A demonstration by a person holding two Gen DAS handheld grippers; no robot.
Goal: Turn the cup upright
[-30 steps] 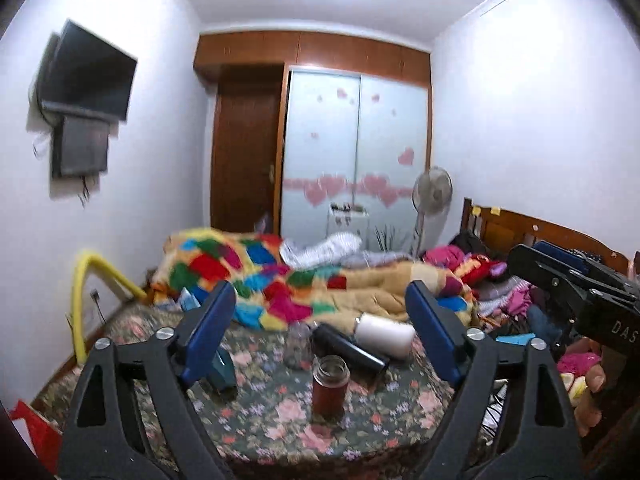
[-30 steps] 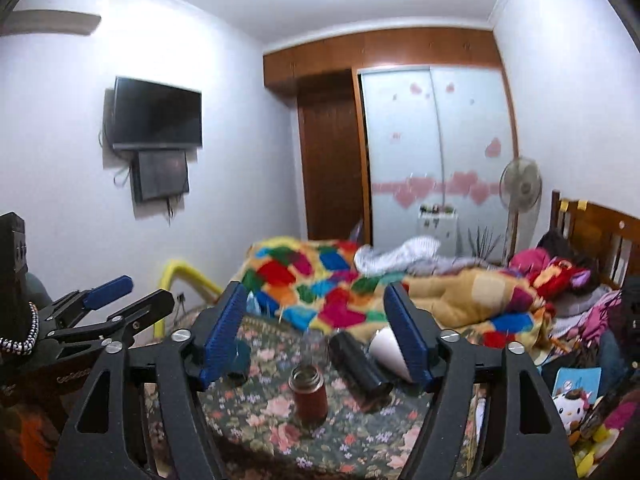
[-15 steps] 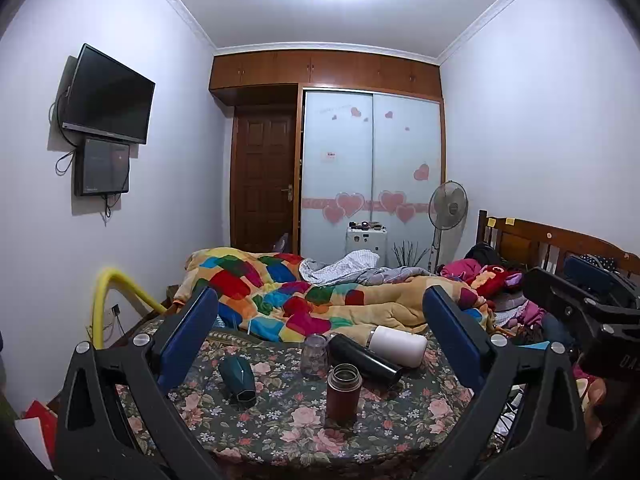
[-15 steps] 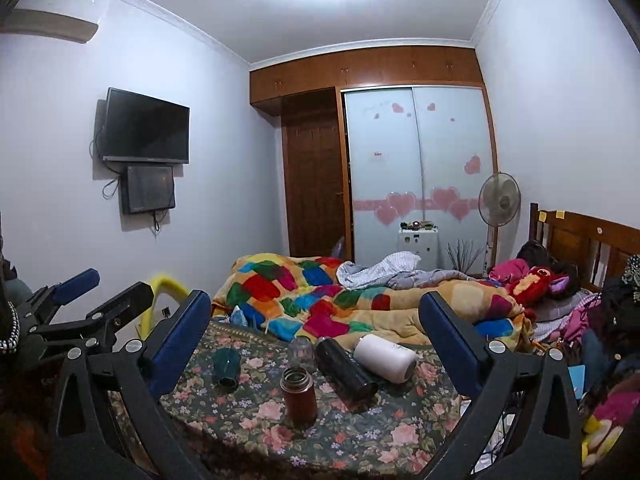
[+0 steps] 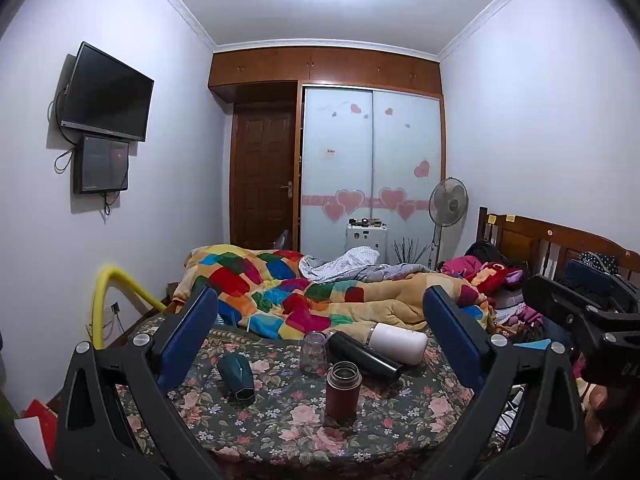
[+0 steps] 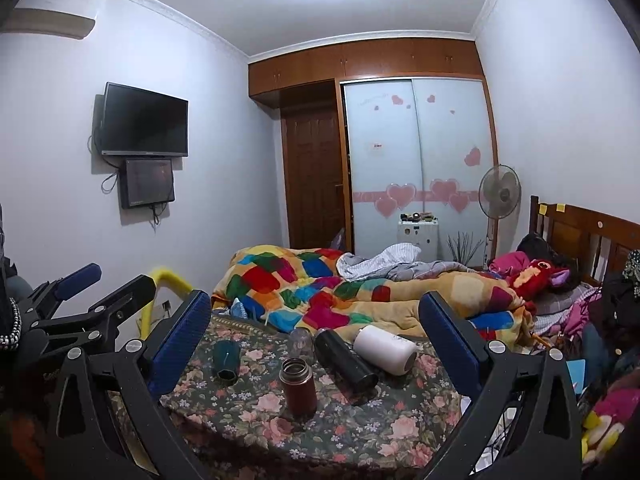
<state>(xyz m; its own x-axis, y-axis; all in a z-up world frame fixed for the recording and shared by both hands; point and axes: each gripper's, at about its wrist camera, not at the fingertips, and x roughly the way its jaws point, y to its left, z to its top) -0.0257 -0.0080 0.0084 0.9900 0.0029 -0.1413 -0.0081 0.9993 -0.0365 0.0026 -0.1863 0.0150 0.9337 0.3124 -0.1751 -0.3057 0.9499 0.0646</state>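
Note:
On a floral-cloth table (image 5: 280, 424) (image 6: 248, 412) lie a dark green cup (image 5: 237, 376) (image 6: 226, 359), a black flask (image 5: 364, 355) (image 6: 346, 362) and a white cup (image 5: 398, 343) (image 6: 385, 349), all on their sides. A red-brown flask (image 5: 343, 389) (image 6: 297, 387) and a clear glass cup (image 5: 313, 353) (image 6: 301, 343) stand upright. My left gripper (image 5: 320, 340) is open and empty, held back from the table. My right gripper (image 6: 316, 336) is open and empty too. Each gripper shows in the other's view, the right one (image 5: 580, 320) and the left one (image 6: 88, 312).
A bed with a patchwork quilt (image 5: 288, 288) lies right behind the table. A yellow tube frame (image 5: 108, 292) stands at the left, clutter and toys (image 6: 608, 400) at the right. A fan (image 5: 448, 204), a wardrobe (image 5: 372, 168) and a wall TV (image 5: 106, 92) are farther off.
Both grippers have opened wider and drawn back and up from the table; the views now show more of the room. The cups and flasks have not moved.

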